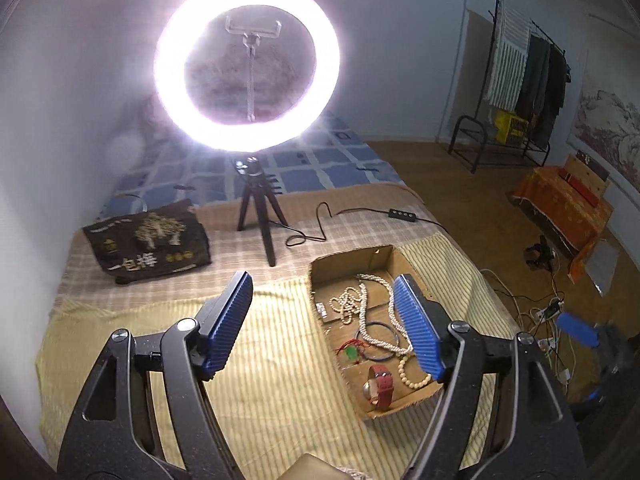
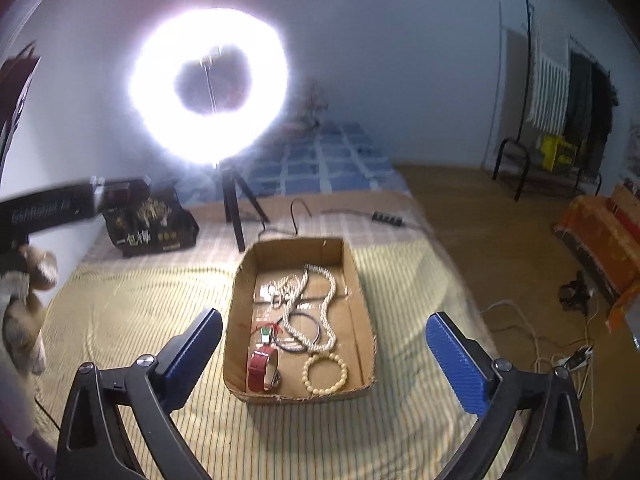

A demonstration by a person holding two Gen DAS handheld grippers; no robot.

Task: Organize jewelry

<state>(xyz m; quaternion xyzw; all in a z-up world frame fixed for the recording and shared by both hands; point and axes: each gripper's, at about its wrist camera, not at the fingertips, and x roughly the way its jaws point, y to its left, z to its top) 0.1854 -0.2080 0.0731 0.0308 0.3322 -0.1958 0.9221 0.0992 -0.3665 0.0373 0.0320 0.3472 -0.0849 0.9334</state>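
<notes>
A shallow cardboard box (image 1: 400, 258) (image 2: 360, 280) lies on a striped yellow bedspread. In it are a long pearl necklace (image 1: 370, 322) (image 2: 326, 312), a cream bead bracelet (image 1: 414, 380) (image 2: 325, 374), a red-strap watch (image 1: 380, 388) (image 2: 262, 370), a dark bangle (image 1: 366, 350) (image 2: 296, 346) and a small green pendant on red cord (image 1: 351, 352) (image 2: 266, 332). My left gripper (image 1: 324, 320) is open and empty, above the box's left side. My right gripper (image 2: 324, 360) is open and empty, above the box's near end. The left gripper also shows at the left of the right wrist view (image 2: 52, 208).
A lit ring light (image 1: 246, 76) (image 2: 208, 84) on a small tripod (image 1: 258, 212) stands behind the box, its cable (image 1: 360, 216) trailing right. A black printed bag (image 1: 150, 240) (image 2: 148, 224) lies at back left. The bed edge drops right to a floor with cables (image 1: 548, 312).
</notes>
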